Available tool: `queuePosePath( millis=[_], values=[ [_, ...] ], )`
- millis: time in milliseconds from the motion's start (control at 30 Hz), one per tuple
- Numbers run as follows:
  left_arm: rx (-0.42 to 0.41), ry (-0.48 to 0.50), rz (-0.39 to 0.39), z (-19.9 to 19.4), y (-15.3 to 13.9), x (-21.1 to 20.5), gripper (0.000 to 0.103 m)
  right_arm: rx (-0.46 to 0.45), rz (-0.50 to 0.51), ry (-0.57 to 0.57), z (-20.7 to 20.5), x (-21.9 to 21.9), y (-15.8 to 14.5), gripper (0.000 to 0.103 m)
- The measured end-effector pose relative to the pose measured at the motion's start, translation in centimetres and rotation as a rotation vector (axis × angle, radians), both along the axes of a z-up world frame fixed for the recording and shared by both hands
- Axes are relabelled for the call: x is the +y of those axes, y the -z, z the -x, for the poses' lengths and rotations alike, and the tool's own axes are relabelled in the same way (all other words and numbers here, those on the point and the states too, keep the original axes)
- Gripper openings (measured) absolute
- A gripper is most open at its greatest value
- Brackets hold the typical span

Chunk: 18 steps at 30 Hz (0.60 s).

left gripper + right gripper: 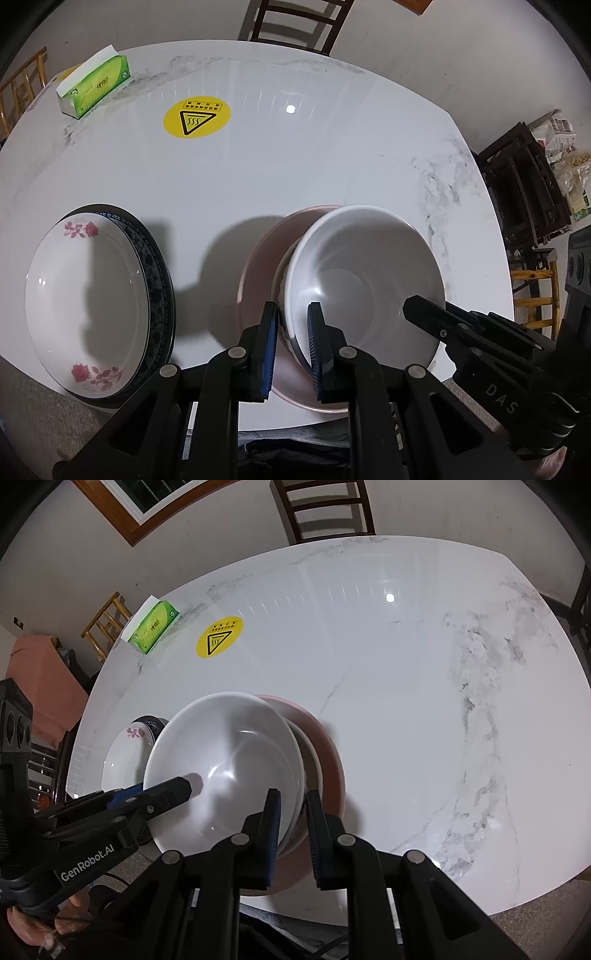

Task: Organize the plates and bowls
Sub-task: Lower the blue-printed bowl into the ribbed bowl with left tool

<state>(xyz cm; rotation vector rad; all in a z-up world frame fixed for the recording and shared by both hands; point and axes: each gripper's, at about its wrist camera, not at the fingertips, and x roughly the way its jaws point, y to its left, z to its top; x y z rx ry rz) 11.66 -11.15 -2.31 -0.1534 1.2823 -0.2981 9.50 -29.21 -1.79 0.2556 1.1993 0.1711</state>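
Gripping one white bowl (365,280) by opposite rims: left gripper (293,347) and right gripper (293,830) both clamped on it. The bowl sits over one pink plate (258,266). Left of the left fingers: two stacked plates, rose plate (85,306) on dark-rimmed plate (160,273). Beyond the fingers: one yellow sticker (197,117), one tissue box (94,85).

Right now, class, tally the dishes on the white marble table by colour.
Plain white bowls: 2, the lower showing only a rim
Rose-patterned white bowl: 1
Dark blue patterned plate: 1
Pink plate: 1
Total: 5
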Motion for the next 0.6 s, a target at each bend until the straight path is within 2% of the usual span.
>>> queuePosePath(
  millis=[600],
  values=[
    [0.010,-0.003,0.003,-0.20,0.91,0.02,0.013,0.000,0.012,-0.010,-0.35,0.55,0.72,0.017]
  ],
)
